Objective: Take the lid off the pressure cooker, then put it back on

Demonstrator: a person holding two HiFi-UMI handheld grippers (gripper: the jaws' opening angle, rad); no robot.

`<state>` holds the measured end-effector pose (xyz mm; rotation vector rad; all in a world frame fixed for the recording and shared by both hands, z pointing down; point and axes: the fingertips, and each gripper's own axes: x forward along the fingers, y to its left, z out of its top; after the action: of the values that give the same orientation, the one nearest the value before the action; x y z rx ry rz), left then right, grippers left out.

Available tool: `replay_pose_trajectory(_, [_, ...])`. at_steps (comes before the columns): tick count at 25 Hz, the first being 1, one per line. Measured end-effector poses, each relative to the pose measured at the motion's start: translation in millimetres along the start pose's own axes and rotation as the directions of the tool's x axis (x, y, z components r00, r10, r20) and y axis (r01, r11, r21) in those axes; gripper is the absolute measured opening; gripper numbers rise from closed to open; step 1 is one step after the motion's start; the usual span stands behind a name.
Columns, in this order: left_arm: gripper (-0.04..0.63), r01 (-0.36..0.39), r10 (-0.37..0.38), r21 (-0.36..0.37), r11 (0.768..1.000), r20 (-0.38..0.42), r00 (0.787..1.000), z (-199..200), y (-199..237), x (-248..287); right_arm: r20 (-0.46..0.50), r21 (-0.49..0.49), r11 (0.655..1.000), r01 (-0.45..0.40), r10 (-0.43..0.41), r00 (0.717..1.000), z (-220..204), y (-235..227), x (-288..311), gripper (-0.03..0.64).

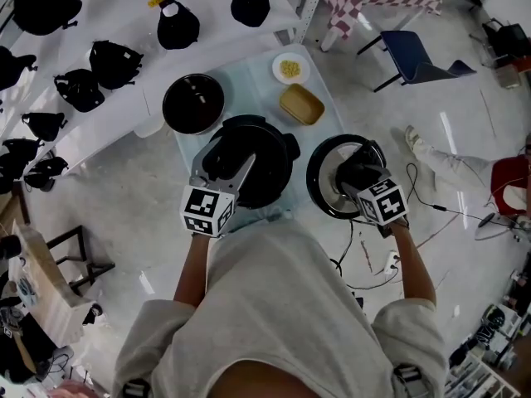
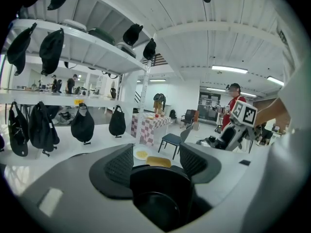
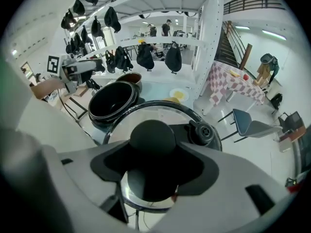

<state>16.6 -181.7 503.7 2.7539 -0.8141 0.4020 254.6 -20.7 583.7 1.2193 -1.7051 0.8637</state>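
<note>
The black pressure cooker stands open on the small pale table. My left gripper is at its near left side, and in the left gripper view the left gripper is shut on a black part of the cooker. The glass lid with a black rim hangs to the cooker's right, over the floor. My right gripper is shut on its black knob. In the right gripper view the lid's rim and steam valve show, with the open cooker beyond.
A black bowl, a white plate of yellow food and a tan dish share the table. A white shelf with black bags is at the left. A blue chair, a person's leg and floor cables lie to the right.
</note>
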Motion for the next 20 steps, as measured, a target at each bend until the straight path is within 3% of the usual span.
replay_pose_trajectory(7, [0.282, -0.010, 0.010, -0.015, 1.000, 0.008, 1.000, -1.3, 7.2, -6.9, -0.003, -0.049, 0.998, -0.044, 0.044, 0.999, 35.8, 26.7, -32.4, 0.273])
replay_pose_trajectory(20, [0.282, -0.105, 0.108, -0.056, 0.993, 0.048, 0.993, -5.2, 35.1, -43.7, -0.058, -0.269, 0.957, -0.112, 0.100, 0.993, 97.5, 85.9, 5.5, 0.273])
